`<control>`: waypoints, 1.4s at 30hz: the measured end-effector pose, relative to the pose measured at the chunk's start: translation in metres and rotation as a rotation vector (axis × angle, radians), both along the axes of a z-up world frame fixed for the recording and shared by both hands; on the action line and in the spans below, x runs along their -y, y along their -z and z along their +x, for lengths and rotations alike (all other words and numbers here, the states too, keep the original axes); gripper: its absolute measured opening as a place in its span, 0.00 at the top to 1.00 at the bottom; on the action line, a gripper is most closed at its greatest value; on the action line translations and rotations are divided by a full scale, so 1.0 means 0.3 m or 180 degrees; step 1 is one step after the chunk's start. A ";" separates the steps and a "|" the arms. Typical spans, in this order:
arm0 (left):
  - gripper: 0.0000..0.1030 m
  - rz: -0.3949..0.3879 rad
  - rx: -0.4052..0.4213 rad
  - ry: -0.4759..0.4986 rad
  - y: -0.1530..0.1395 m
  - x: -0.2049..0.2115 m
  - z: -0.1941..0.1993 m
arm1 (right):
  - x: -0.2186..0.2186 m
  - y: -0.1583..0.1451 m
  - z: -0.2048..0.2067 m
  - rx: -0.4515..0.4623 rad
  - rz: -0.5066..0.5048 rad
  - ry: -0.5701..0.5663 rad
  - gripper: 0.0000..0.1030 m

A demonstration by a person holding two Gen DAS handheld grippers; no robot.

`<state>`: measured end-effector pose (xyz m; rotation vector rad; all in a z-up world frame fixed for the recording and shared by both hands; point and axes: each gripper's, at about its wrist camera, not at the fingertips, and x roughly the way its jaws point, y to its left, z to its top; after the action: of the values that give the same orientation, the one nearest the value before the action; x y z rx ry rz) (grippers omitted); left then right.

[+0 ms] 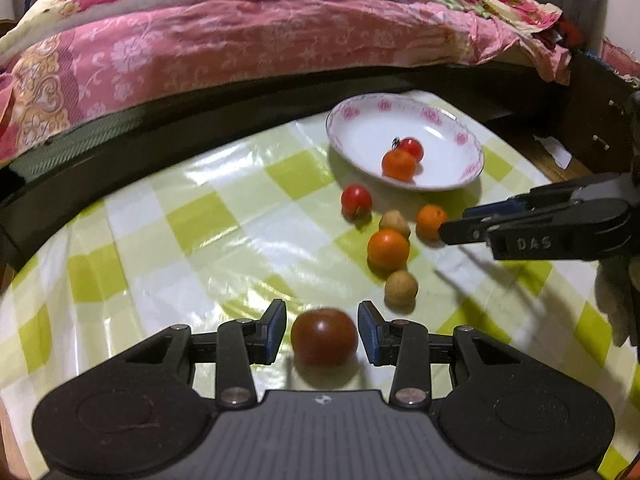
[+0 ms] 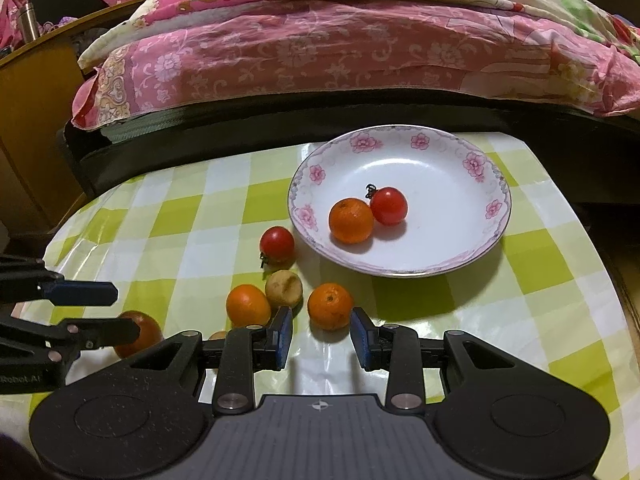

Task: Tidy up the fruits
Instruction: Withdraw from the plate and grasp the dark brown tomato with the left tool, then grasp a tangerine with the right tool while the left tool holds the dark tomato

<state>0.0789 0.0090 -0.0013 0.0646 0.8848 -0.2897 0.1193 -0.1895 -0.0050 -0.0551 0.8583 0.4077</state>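
Left hand-held gripper (image 1: 322,334): jaws apart, straddling a dark red tomato (image 1: 324,336) that sits on the surface between the blue pads (image 1: 277,332), with a gap on each side; no contact visible.
Right hand-held gripper (image 2: 320,336): jaws apart, tips either side of the near edge of an orange (image 2: 330,306) at 12 o'clock from them; not clamped on it.
Plate (image 2: 486,248): white with pink flowers on the rim, at the far right of the surface, about 1 o'clock from the right hand-held gripper; holds one orange (image 2: 351,220) and one red tomato (image 2: 388,205), touching each other.
Loose fruit: red tomato (image 2: 277,244) just beside the plate's 8 o'clock edge; tan round fruit (image 2: 284,290) near it; another orange (image 2: 248,305) touching that tan fruit; a second tan fruit (image 1: 401,289) at 1 o'clock from the left hand-held gripper, mostly hidden in the right wrist view.
Surface (image 2: 180,216): covered by a glossy green-and-white checked cloth.
Bed (image 2: 320,52): beyond the far edge, at 12 o'clock, with pink flowered bedding.
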 end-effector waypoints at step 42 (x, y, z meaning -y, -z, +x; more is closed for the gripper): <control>0.53 0.0124 -0.0089 0.0134 0.097 0.024 0.019 | -0.043 0.077 0.064 0.0093 -0.0233 -0.0038 0.75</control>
<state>0.0846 0.0017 -0.0303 0.1157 0.9177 -0.3133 0.1384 -0.1767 -0.0282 -0.1335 0.8442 0.3859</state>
